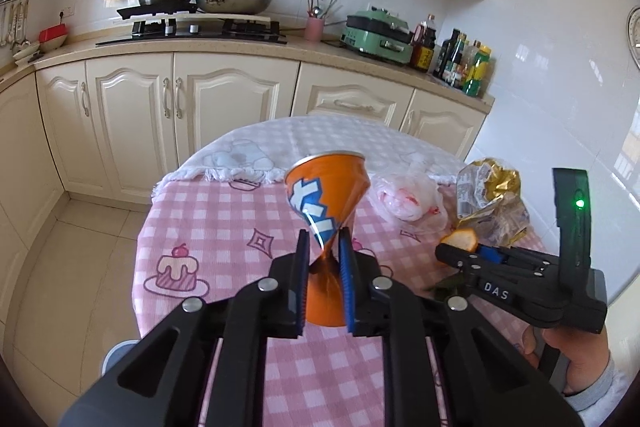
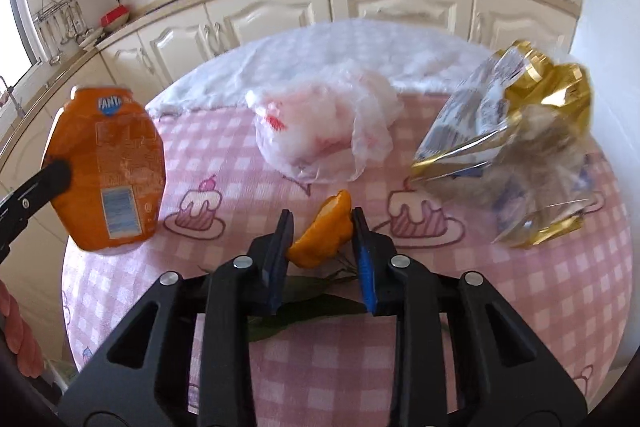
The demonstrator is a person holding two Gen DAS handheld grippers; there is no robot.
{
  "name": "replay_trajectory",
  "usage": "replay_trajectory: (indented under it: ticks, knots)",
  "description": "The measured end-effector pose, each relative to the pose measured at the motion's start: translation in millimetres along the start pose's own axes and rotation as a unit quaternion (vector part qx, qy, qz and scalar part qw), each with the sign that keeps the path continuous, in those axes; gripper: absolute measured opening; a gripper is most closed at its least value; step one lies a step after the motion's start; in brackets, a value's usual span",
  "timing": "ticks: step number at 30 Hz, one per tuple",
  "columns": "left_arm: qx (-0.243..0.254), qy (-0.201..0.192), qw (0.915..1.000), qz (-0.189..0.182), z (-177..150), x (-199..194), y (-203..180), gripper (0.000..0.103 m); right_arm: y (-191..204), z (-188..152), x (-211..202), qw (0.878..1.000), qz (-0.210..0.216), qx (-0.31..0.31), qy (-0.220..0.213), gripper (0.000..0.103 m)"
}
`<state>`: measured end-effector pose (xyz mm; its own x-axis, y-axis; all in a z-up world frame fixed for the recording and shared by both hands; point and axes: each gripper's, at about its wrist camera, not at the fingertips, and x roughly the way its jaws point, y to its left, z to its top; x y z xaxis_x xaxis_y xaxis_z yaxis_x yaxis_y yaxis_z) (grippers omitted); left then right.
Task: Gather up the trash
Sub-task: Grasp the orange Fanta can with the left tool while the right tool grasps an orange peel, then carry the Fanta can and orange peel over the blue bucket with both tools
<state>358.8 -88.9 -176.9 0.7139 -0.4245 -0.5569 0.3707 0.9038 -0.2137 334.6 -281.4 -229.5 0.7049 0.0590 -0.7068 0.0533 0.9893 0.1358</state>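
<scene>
Over the round table (image 1: pixel 224 211) draped in a pink-and-white checked cloth with cake drawings, the left gripper (image 1: pixel 324 247) is pinching a crushed orange Fanta soda can (image 1: pixel 326 199) at its squeezed-in waist, its black and blue pads pressing the metal from both sides. From the right wrist view that same can (image 2: pixel 108 167) is hanging clear of the cloth near the table's left edge, label side facing the camera.

Nearer the front middle of the table, the right gripper (image 2: pixel 322 227) is closing on a curled piece of orange peel (image 2: pixel 324 235); the peel is sitting between the two fingers, touching the pads on both sides, so the jaws are clamping it. Dark green leaves (image 2: pixel 304 295) are lying on the cloth just beneath those fingers. A hand (image 1: pixel 560 351) in a grey sleeve is holding the right gripper's handle, seen from the left wrist view.

Beyond the peel, a crumpled translucent white plastic bag with red print (image 2: pixel 324 131) is resting on the cloth toward the middle. To its right, a crinkled gold-and-clear snack wrapper (image 2: pixel 516 147) is lying near the table's right edge. Farther back, a white checked cloth (image 2: pixel 352 51) is covering the far part of the table, and cream kitchen cabinets (image 1: pixel 168 107) are running behind it.
</scene>
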Motion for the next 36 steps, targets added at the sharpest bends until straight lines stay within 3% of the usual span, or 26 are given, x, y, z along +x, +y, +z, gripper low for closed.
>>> replay_trajectory:
  ticks: [5,10,18,28,32,36]
  knots:
    - [-0.021,-0.013,0.9995,-0.018,-1.8,-15.4,6.7,0.011,6.4,2.1,-29.3,0.999,0.027,0.015,-0.043,0.028]
    - [-0.037,-0.032,0.9985,-0.024,-3.8,-42.4,21.8,0.011,34.5,8.5,-48.4,0.997,0.052,0.0,-0.057,0.028]
    - [-0.069,-0.066,0.9954,0.003,-17.3,-100.2,76.6,0.011,137.1,3.5,-50.6,0.99,0.117,-0.057,-0.055,0.028]
    - [-0.124,-0.068,0.9827,0.119,-74.5,-168.7,199.8,0.011,313.4,-40.5,-5.3,0.967,0.214,-0.141,0.004,0.028]
    - [-0.172,-0.041,0.9739,0.143,-109.1,-168.6,250.5,0.011,369.6,-71.6,29.8,0.957,0.224,-0.179,0.044,0.028]
    - [-0.21,0.004,0.9647,0.159,-143.8,-140.5,295.5,0.011,401.7,-101.1,79.2,0.952,0.209,-0.206,0.088,0.028]
